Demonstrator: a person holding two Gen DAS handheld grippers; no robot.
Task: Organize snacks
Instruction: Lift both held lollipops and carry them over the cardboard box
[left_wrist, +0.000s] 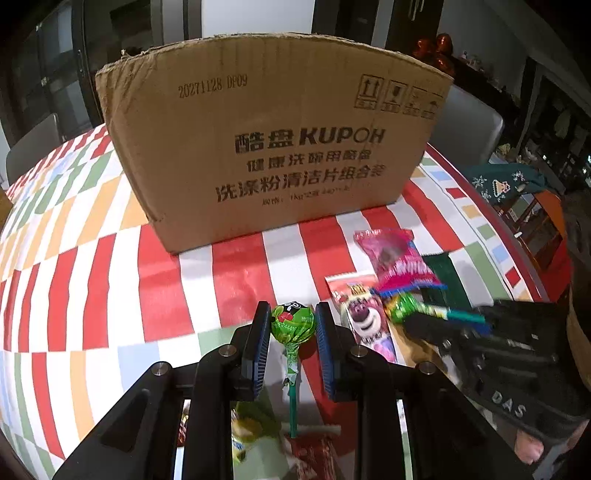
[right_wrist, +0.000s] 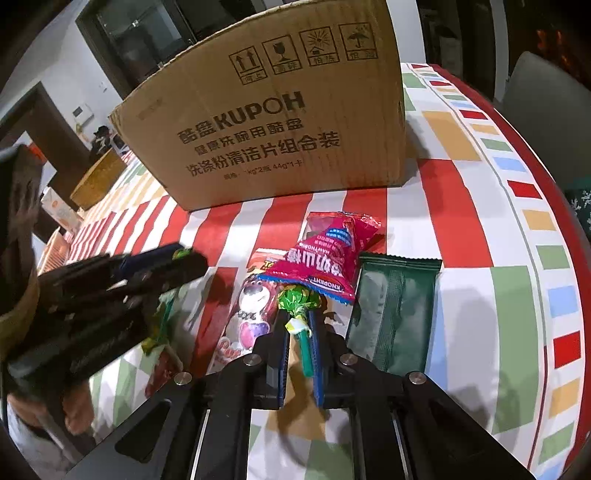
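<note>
Left gripper (left_wrist: 291, 323): jaws flank the green lollipop (left_wrist: 291, 322) head. Cardboard box (left_wrist: 273, 136) stands beyond on the striped table (left_wrist: 92, 280).

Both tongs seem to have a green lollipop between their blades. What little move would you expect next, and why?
Probably the left tongs should close a little more. In the left wrist view their pads flank the green lollipop's wrapped head with slim gaps, so it does not look gripped yet. The right tongs look pinched on a second lollipop's stick. The open cardboard box stands just behind.
</note>
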